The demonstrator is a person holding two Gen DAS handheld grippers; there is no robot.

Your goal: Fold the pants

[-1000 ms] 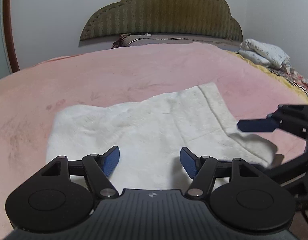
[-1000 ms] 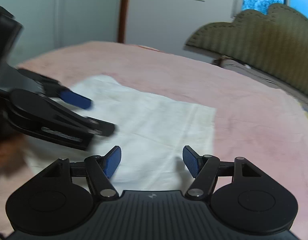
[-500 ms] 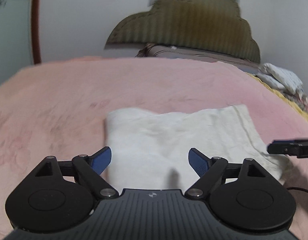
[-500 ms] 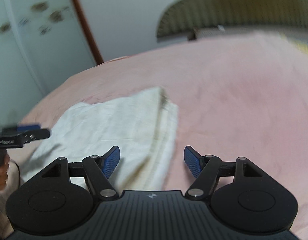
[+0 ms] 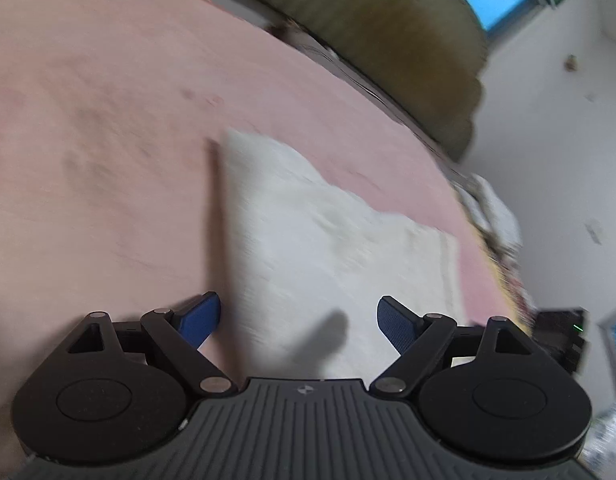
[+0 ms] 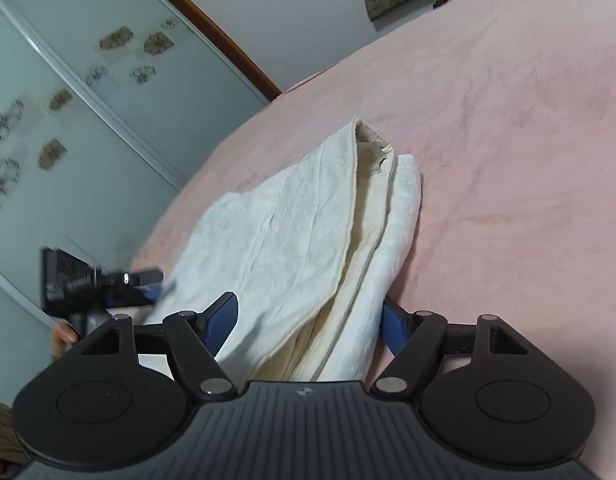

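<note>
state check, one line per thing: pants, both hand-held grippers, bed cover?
pants: folded, layered edges showing, lying on the bed.
left hand-held gripper: open, nothing held, over the pants' edge.
right hand-held gripper: jaws opening, pants' stacked edge between them, not pinched.
pink bed cover: spread flat under the pants.

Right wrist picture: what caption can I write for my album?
White folded pants on a pink bed blanket, between the right gripper's opening fingers.

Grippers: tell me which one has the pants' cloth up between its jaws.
The right gripper: the folded pants bunch up between its opening jaws, overlapping one. The left gripper shows both open jaws whole, in front of the cloth.
</note>
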